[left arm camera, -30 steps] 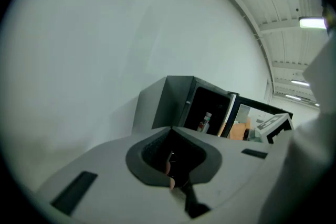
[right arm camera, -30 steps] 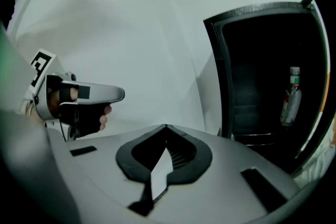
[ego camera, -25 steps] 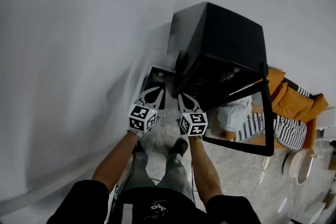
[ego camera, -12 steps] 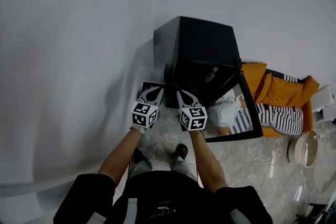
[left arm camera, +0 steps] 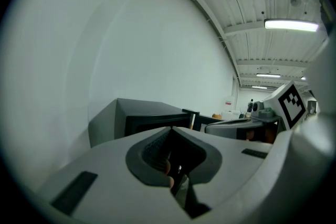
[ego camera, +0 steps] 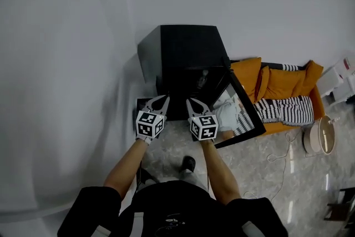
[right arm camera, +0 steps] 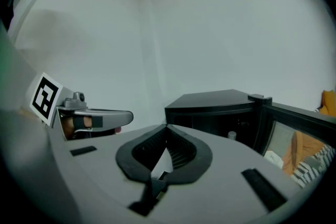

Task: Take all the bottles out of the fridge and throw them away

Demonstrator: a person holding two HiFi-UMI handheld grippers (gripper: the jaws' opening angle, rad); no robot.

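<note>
A black mini fridge stands against the white wall with its glass door swung open to the right. Inside the dark interior shows one clear bottle; its cap appears in the right gripper view. My left gripper and right gripper hover side by side just in front of the fridge, both shut and empty. The left gripper view looks over its closed jaws at the fridge. The right gripper view looks over its closed jaws at the open fridge.
An orange sofa with striped cushions sits right of the fridge. A round white object and white boxes lie further right, with a cable on the tiled floor. A dark low box peeks out by the fridge's left side.
The fridge has shifted left and further off in the head view, and more of the sofa shows. Both grippers stay shut, side by side.
</note>
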